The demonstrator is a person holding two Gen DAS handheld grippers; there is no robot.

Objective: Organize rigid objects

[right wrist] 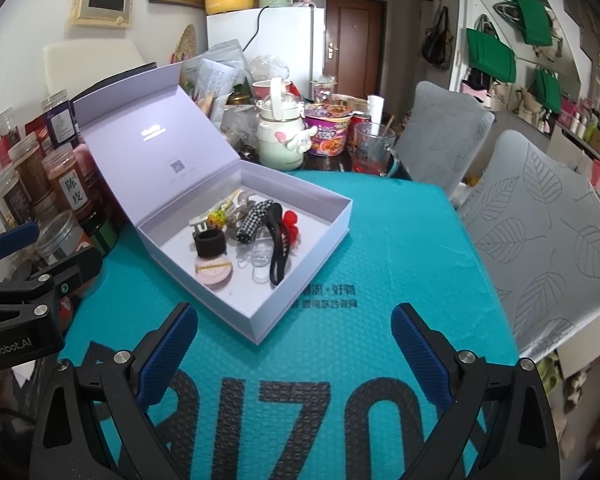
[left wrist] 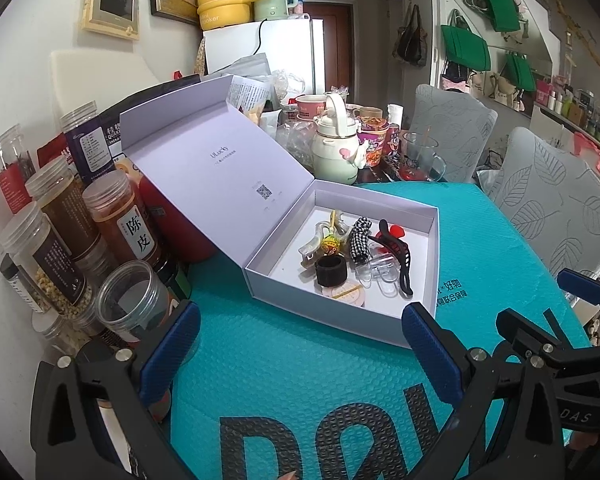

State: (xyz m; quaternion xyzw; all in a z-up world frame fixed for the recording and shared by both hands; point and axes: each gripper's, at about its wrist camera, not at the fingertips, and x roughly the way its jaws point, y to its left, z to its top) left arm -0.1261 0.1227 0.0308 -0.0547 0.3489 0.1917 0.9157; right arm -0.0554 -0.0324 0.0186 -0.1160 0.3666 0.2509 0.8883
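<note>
We hold both grippers low over the teal mat (left wrist: 300, 360) that covers the table, each with its fingers spread wide and nothing between them: the left gripper (left wrist: 300, 336) faces the near corner of the white box (left wrist: 339, 316), and the right gripper (right wrist: 296, 336) hangs just in front of that box from the other side. The small rigid things already lie together inside the box: a black hair claw (right wrist: 278, 240), a checked clip (right wrist: 254, 218), a dark ring (right wrist: 210, 244), a pink round disc (right wrist: 214, 270), some clear clips (right wrist: 260, 264) and a red piece (right wrist: 290, 222). No loose item shows on the mat, so we judge the gathering done and the hinged lid (left wrist: 204, 160), which leans back open, the next concern. Jars (left wrist: 112, 224) crowd the left edge just behind that lid, and a pale kettle (right wrist: 278, 136), a noodle cup (right wrist: 327, 126) and a glass mug (right wrist: 373, 148) stand beyond; they leave little room to swing a gripper round the lid's back.
</note>
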